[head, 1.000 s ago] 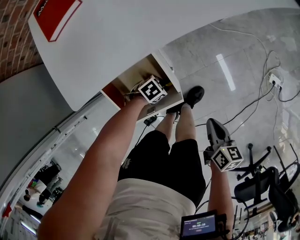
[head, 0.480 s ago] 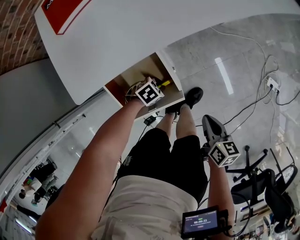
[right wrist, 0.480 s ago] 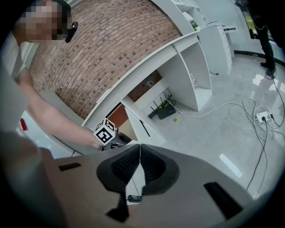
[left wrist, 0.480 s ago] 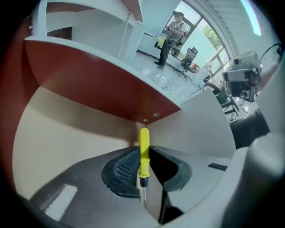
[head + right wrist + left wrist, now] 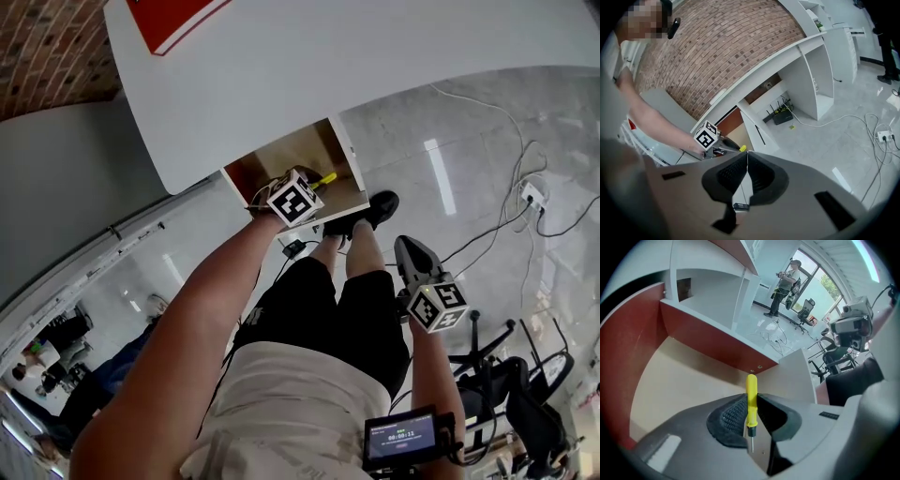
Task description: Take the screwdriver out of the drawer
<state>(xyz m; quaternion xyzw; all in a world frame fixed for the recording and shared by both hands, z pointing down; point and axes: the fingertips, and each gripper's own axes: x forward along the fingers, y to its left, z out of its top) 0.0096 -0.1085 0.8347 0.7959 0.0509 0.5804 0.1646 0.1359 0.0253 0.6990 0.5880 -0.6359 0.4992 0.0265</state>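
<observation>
- Left gripper (image 5: pixel 751 401): jaws narrowly apart, pads clamped on the lower end of the screwdriver's handle.
- Screwdriver (image 5: pixel 751 383): slim yellow handle, black collar and thin metal shaft; the handle points away past the jaw tips and the shaft runs back between the jaws; held over the open drawer, with the drawer floor below it.
- Drawer (image 5: pixel 628 348): pulled out from under the white surface; red-brown walls, pale beige floor; in the head view the marker cube of the left gripper sits just above its front edge, with the yellow handle showing beside it.
- Right gripper (image 5: pixel 747 157): jaws closed tip to tip, nothing between them; held low at the person's right side, well apart from the drawer.
- Surface (image 5: pixel 328 66): white, curved, with a red panel (image 5: pixel 173 14) at its far end; brick wall (image 5: pixel 47 56) behind.
- Floor (image 5: pixel 469 122): pale polished stone; cables (image 5: pixel 497 211) trailing to a power strip (image 5: pixel 532 194).
- Person: black shoes (image 5: pixel 380 206) beside the drawer front; a small screen device (image 5: pixel 401 439) on the right forearm.
</observation>
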